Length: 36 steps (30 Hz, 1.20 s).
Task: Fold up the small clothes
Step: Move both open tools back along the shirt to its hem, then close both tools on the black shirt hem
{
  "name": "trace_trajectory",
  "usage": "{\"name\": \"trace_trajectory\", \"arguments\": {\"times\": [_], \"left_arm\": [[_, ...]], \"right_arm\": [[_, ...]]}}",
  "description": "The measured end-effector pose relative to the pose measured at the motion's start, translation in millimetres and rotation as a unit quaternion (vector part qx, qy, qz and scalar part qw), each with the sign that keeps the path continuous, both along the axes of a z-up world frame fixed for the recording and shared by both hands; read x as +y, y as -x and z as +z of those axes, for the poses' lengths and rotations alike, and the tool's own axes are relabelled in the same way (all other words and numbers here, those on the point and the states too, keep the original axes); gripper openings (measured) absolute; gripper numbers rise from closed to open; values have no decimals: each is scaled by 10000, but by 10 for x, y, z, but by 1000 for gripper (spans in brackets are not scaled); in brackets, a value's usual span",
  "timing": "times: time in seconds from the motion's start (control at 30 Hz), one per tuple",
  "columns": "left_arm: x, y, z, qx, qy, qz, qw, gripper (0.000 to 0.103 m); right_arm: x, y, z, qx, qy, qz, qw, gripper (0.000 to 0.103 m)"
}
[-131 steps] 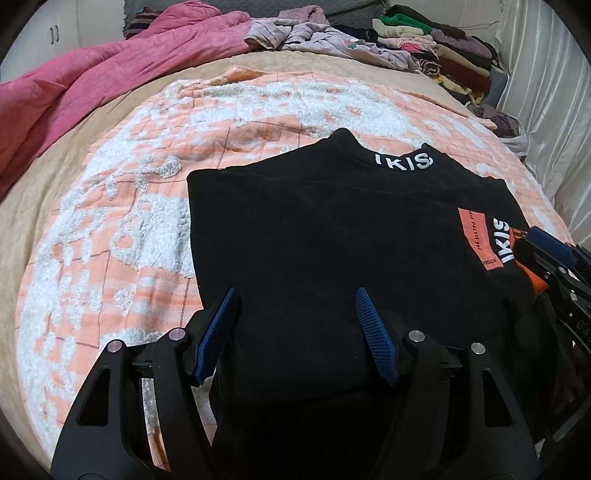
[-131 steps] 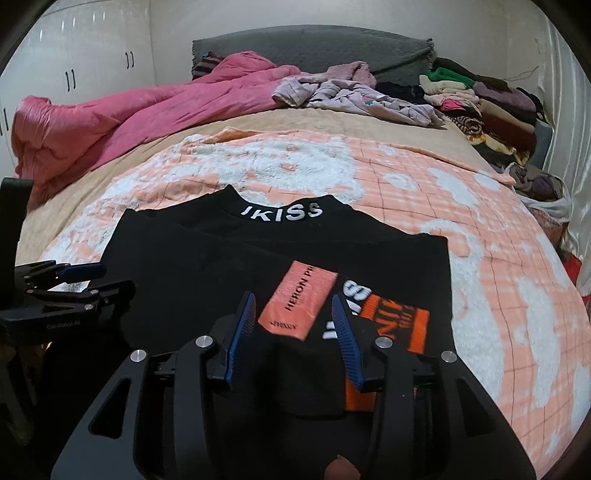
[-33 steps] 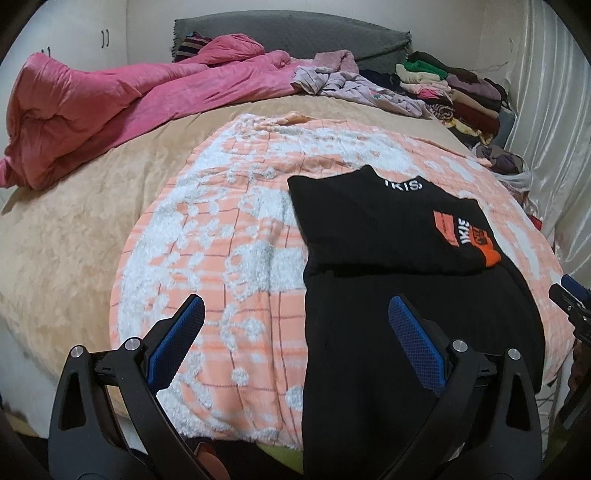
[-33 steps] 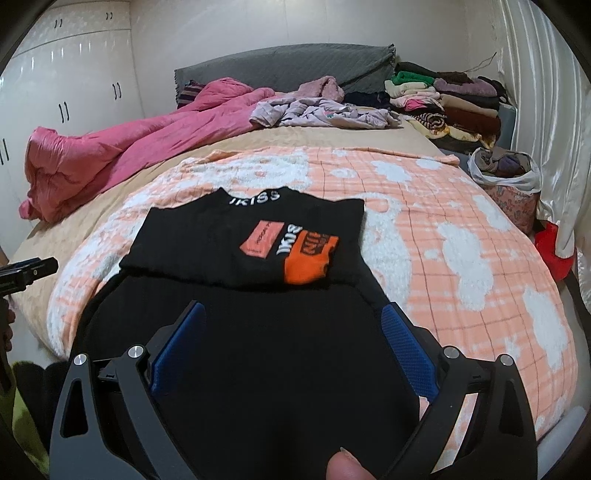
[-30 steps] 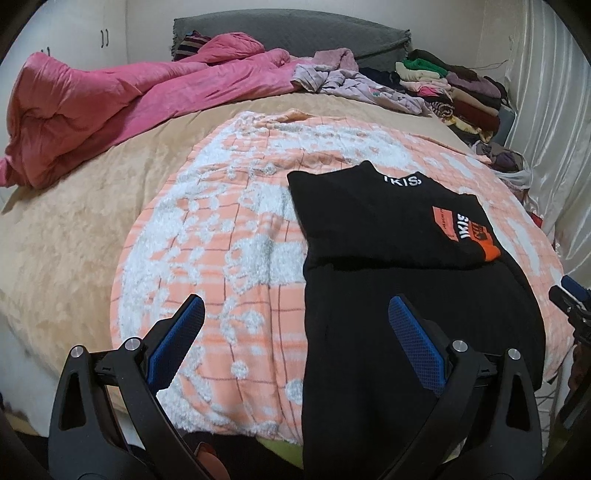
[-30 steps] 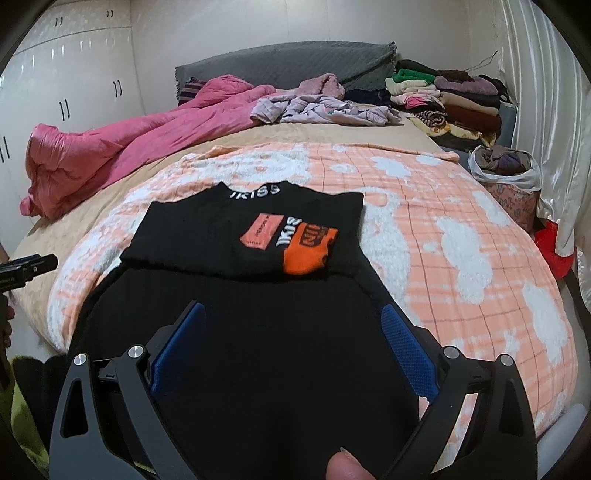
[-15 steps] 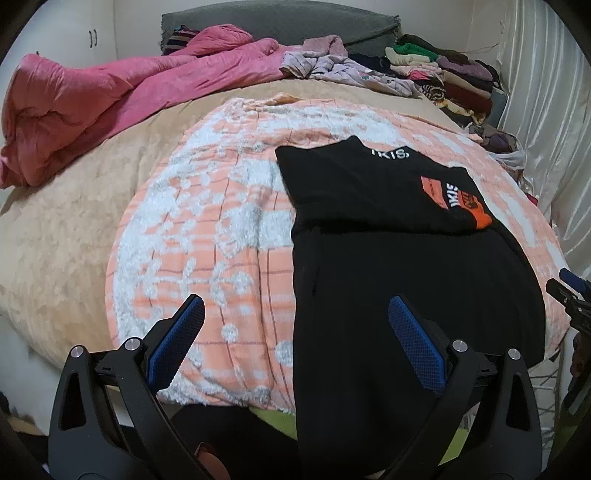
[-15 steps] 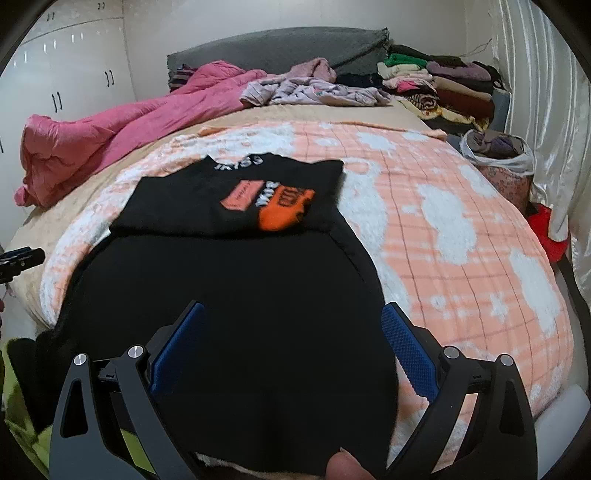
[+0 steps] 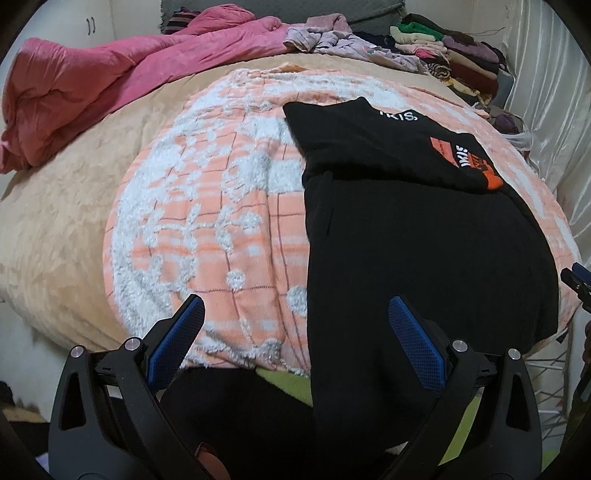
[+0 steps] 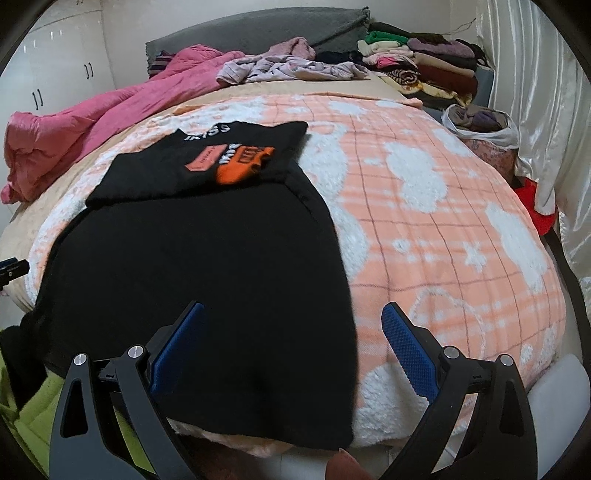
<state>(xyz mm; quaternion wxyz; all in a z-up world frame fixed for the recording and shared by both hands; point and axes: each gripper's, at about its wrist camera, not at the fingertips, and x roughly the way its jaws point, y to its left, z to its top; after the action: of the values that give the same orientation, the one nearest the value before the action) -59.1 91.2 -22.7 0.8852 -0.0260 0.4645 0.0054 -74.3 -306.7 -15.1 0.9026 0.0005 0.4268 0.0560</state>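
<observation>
A black garment (image 9: 424,240) is spread on the orange-and-white blanket (image 9: 207,206), its near end hanging over the bed's edge. Its far part is folded back on itself, so that a white-lettered collar and an orange patch (image 10: 243,162) are shown on top. In the right wrist view the same garment (image 10: 207,258) is seen filling the left half of the blanket (image 10: 443,221).

The left gripper (image 9: 295,332) is held wide open above the near edge of the bed; nothing is gripped and nothing is touched by its blue pads (image 9: 415,347). One pad is seen over the blanket, the other over the garment. The right gripper (image 10: 291,343) is likewise spread wide and empty, with one pad (image 10: 177,347) over the black cloth and the other over the blanket.

Farther off, a pink quilt (image 9: 110,81) is heaped along the left of the bed, a pile of pale clothes (image 10: 288,70) is lying by the grey headboard (image 10: 258,33), and folded clothes (image 10: 424,66) are stacked at the far right beside a white curtain (image 10: 543,110).
</observation>
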Motion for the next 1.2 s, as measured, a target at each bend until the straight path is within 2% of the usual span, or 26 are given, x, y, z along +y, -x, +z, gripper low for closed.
{"name": "trace_trajectory", "arguments": {"times": [0.2, 0.7, 0.83, 1.0, 1.07, 1.2], "left_arm": [[25, 96, -92, 128, 158, -45, 9998, 93], [-97, 195, -312, 496, 188, -251, 9983, 93], [-138, 204, -341, 531, 239, -312, 9978, 88], [-169, 181, -413, 665, 328, -366, 9966, 77], [-189, 181, -439, 712, 338, -400, 9961, 77], [-183, 168, -482, 789, 330, -361, 9957, 77]], "right_arm": [[-77, 54, -73, 77, 6, -43, 10000, 95], [-156, 133, -236, 252, -51, -28, 9997, 95], [-183, 145, -271, 320, -61, -29, 9995, 95], [-228, 170, -329, 424, -94, -11, 9991, 95], [-233, 177, -347, 442, -122, -9, 9989, 94], [-226, 183, -388, 520, -229, 52, 9984, 77]]}}
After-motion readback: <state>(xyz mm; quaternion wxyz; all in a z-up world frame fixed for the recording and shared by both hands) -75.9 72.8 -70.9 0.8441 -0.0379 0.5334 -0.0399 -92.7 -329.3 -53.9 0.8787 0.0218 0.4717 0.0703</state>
